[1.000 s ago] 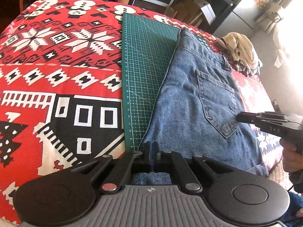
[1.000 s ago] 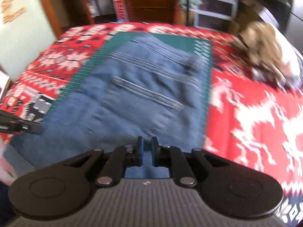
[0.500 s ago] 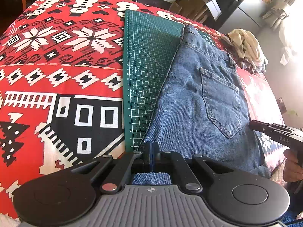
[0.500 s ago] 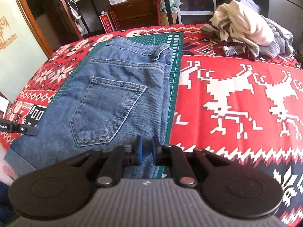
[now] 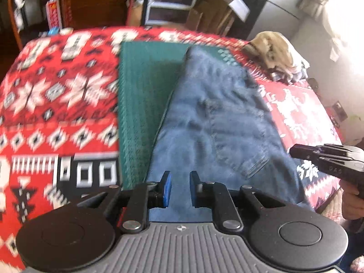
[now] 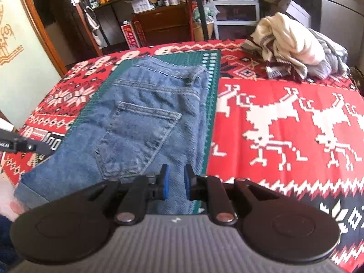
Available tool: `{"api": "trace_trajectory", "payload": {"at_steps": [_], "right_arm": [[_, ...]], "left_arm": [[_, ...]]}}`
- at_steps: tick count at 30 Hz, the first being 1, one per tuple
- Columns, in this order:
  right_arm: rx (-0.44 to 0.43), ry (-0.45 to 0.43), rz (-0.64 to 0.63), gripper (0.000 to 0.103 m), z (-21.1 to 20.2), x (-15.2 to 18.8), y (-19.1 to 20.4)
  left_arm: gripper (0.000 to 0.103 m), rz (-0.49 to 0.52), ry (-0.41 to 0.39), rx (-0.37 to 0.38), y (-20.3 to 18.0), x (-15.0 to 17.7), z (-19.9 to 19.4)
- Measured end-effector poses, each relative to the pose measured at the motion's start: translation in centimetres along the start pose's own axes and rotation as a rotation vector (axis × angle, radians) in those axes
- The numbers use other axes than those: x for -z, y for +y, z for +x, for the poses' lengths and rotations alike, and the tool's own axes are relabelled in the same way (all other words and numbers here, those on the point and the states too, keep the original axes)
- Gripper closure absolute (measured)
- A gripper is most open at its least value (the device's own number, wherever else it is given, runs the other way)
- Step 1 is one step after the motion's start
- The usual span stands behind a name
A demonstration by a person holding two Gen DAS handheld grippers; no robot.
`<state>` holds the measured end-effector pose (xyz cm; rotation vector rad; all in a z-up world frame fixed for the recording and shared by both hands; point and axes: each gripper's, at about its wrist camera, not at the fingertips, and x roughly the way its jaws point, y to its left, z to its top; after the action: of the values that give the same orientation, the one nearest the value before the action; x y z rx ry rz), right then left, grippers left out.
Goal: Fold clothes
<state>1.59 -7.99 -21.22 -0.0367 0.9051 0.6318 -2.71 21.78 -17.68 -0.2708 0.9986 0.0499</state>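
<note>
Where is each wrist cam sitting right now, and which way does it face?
Left wrist: near edge, left of the jeans, facing across the mat; shows left gripper open, right gripper and hand.
Right wrist: near edge by the jeans' right side, facing the back pocket; shows right gripper open, left gripper tip.
Shared: jeans, mat, clothes pile.

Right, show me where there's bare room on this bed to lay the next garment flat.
The widest free patch is the red reindeer-print blanket, right of the cutting mat and nearer than the clothes pile. A second is the patterned blanket left of the mat. The folded jeans fill most of the mat, leaving a green strip. The far right corner is crowded.
</note>
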Motion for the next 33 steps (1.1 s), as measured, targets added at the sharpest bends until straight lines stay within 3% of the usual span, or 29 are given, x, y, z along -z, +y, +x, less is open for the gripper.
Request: {"api": "trace_trajectory", "payload": {"at_steps": [6,11,15,18,23,33], "right_arm": [[0.002,-0.054,-0.041,0.088,-0.4,-1.7,1.1],[0.033,-0.078,-0.051,0.088,1.2,-2.7,1.5],[0.044,-0.08,-0.023,0.088,3.3,-2.7,1.1],[0.06,-0.081,-0.008,0.088,4.8,-2.5,0.8],[0.071,-0.087,-0.025,0.089,5.7,-1.3,0.2],[0.092,-0.107,-0.06,0.087,5.0,0.1,0.3]], "left_arm": [[0.088,0.094,-0.026,0.017,-3.5,-2.6,0.9],[0.088,0.148,0.002,-0.029,-5.3,-4.0,4.2],[0.089,0.126,0.017,-0.022,-5.4,-4.5,6.9],[0.092,0.098,0.012,-0.064,-4.8,-4.9,8.6],[0.093,0.026,0.021,-0.024,-3.3,-5.3,10.0],[0.093,0.111,-0.044,-0.07,-4.5,-3.9,9.9]]}}
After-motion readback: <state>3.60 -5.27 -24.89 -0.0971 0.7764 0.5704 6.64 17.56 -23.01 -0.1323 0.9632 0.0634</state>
